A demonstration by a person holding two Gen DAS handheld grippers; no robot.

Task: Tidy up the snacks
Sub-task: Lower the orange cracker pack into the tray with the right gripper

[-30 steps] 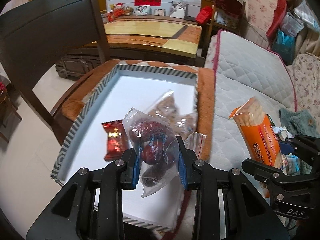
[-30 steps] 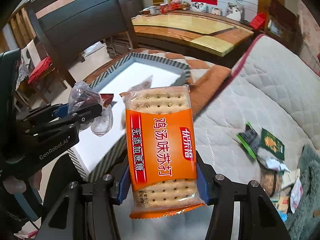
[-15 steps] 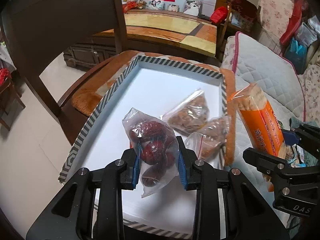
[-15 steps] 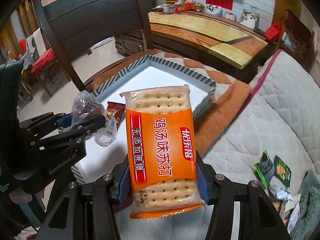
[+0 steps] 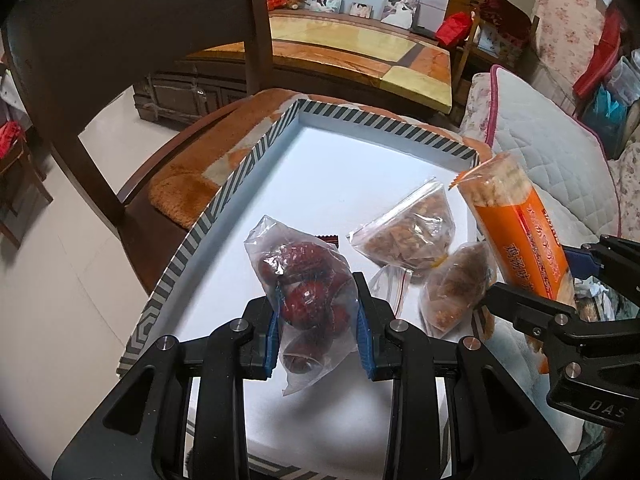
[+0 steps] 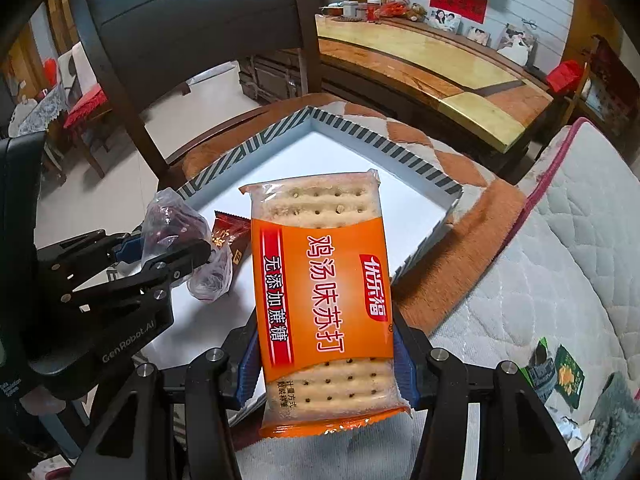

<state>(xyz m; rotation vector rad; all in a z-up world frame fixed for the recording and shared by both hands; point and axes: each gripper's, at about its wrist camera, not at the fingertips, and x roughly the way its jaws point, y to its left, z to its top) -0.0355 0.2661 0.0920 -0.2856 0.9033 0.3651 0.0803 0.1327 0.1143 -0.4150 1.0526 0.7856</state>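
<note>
My left gripper (image 5: 318, 326) is shut on a clear bag of red dates (image 5: 304, 292) and holds it above the white tray with a striped rim (image 5: 224, 196). My right gripper (image 6: 324, 364) is shut on an orange pack of soda crackers (image 6: 324, 296), held upright over the tray's near right side; the pack also shows in the left wrist view (image 5: 516, 232). In the tray lie two clear bags of brown snacks (image 5: 412, 228) (image 5: 456, 288) and a dark red wrapped candy (image 6: 228, 236). The left gripper with the dates shows in the right wrist view (image 6: 176, 252).
The tray sits on an orange cushioned chair (image 5: 188, 184) with a dark backrest (image 6: 192, 8). A quilted white mattress (image 6: 560, 248) lies to the right, with several loose snack packets (image 6: 560, 372) on it. A wooden table (image 5: 360, 44) stands behind.
Both grippers have moved forward over the tray with their snacks held. The two brown snack bags now lie closer to the left gripper, and the red candy is mostly hidden behind the date bag.
</note>
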